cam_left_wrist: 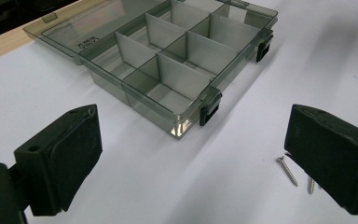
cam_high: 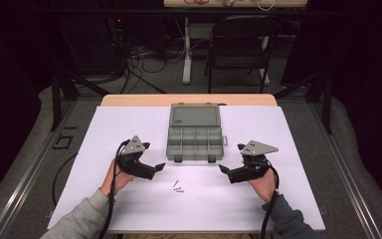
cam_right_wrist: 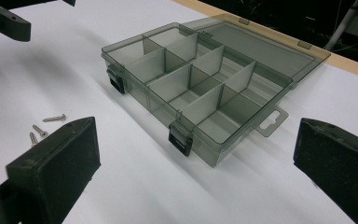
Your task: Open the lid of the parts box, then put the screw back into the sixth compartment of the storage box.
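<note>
A clear grey organiser box lies at the middle of the white table, its lid folded flat behind it. Its several compartments look empty, and two black latches hang on its near side. Three small screws lie loose on the sheet in front of the box, between the hands. My left gripper hovers left of the screws, open and empty, with two screws beside its right jaw. My right gripper is to their right, open and empty, with the screws near its left jaw.
A white sheet covers the table, with a strip of bare wood at the far edge. Beyond the table stand a dark folding chair and a white table leg, with cables on the floor. The left gripper's jaw shows at the upper left of the right gripper view.
</note>
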